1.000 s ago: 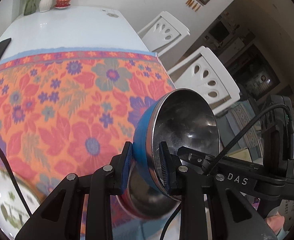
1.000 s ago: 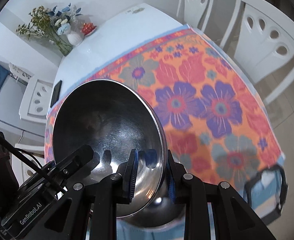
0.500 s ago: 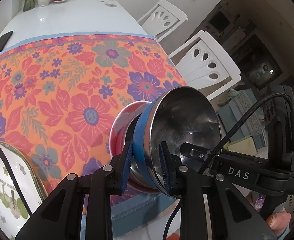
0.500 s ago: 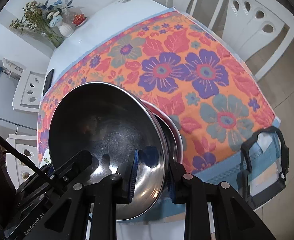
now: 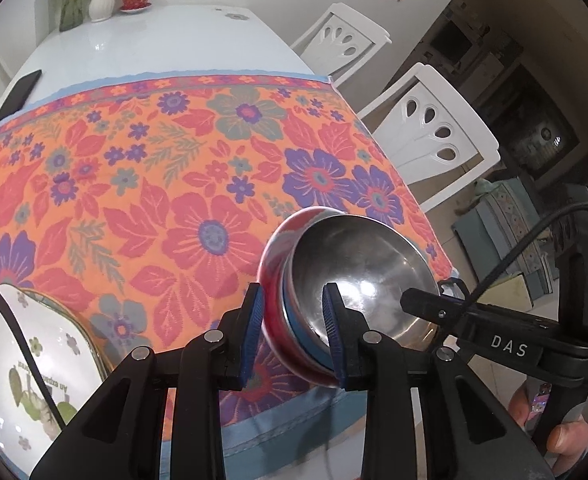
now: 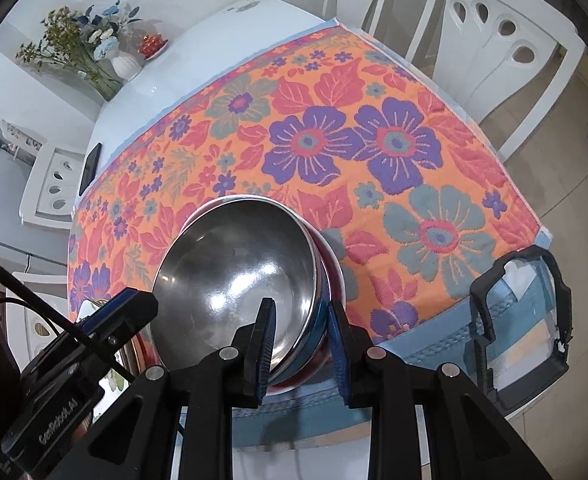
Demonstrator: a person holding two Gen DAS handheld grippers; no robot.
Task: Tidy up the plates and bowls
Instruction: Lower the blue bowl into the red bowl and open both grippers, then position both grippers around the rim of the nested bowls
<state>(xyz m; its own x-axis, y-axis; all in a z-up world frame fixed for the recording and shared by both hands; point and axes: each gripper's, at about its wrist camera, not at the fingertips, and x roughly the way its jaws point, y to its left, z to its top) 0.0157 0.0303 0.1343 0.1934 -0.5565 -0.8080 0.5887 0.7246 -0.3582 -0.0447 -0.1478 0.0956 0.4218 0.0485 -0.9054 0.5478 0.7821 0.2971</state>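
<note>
While the blue-walled steel bowl (image 5: 357, 276) sits nested in the red-walled steel bowl (image 5: 274, 256) at lower centre, the left gripper (image 5: 294, 328) is opening, both rims between its pads; the right gripper (image 6: 299, 350) pinches the rims. Step: stacking. Next: release, withdraw.

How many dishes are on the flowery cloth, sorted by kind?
Steel bowls: 2, a blue-sided bowl nested in a red-sided bowl.
Plates: 1, a white floral plate at the near left edge of the cloth.
Total: 3 dishes in view.
</note>
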